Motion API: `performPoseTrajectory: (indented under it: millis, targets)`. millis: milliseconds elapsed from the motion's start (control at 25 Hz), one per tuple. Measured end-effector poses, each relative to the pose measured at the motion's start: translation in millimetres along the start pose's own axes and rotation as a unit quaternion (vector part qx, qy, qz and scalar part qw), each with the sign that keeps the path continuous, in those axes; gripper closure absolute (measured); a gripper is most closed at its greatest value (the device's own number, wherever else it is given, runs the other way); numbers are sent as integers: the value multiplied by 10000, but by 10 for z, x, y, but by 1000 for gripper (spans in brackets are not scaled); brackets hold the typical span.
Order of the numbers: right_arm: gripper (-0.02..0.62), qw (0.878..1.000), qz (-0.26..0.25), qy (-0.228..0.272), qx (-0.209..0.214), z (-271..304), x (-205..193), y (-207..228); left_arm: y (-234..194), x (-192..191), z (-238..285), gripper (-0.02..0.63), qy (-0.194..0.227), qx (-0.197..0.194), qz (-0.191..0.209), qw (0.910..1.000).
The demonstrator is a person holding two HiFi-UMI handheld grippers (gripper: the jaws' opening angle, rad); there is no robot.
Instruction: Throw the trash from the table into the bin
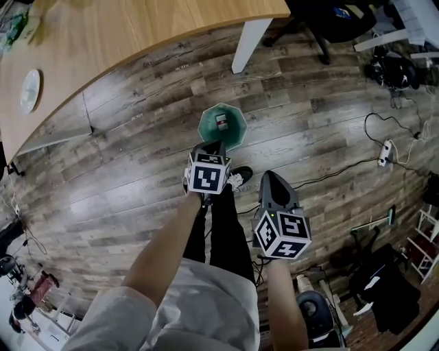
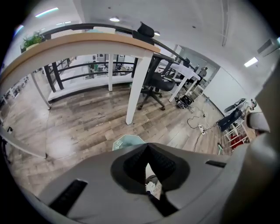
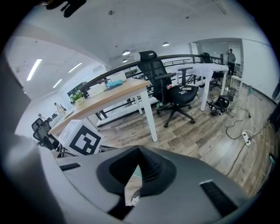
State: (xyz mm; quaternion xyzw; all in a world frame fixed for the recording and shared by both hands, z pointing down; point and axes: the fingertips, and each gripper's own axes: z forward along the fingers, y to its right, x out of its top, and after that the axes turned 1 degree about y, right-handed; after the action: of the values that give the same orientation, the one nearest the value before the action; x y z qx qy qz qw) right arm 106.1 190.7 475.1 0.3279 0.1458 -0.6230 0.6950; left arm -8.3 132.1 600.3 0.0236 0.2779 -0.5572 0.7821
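The green bin point(image 1: 221, 125) stands on the wooden floor below the table's corner, with a small dark and white item point(image 1: 221, 121) lying inside. My left gripper point(image 1: 209, 146) hangs just in front of the bin's near rim, jaws shut and empty. To the right and nearer to me, my right gripper point(image 1: 269, 177) is also shut with nothing in it. In the left gripper view the bin point(image 2: 127, 141) shows just beyond the shut left gripper point(image 2: 148, 145). The right gripper point(image 3: 140, 149) view shows a sliver of the bin point(image 3: 137, 172) through the gap under its jaws.
The wooden table point(image 1: 137, 27) fills the upper left, with a white plate point(image 1: 30, 89) and a plant point(image 1: 14, 27) on it; its white leg point(image 1: 247, 44) stands behind the bin. A black office chair point(image 1: 329, 20), cables and a power strip point(image 1: 386, 152) lie to the right.
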Motion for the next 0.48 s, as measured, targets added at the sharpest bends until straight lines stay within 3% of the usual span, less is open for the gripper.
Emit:
performPoseTrajectory:
  millis: [280, 480]
  targets:
    - [569, 9999, -73, 101, -7, -226, 171, -97, 77, 76, -260, 591, 31, 4, -102, 9999]
    - [569, 9999, -129, 16, 3, -262, 120, -83, 150, 86, -282, 591, -96, -35, 111, 9999]
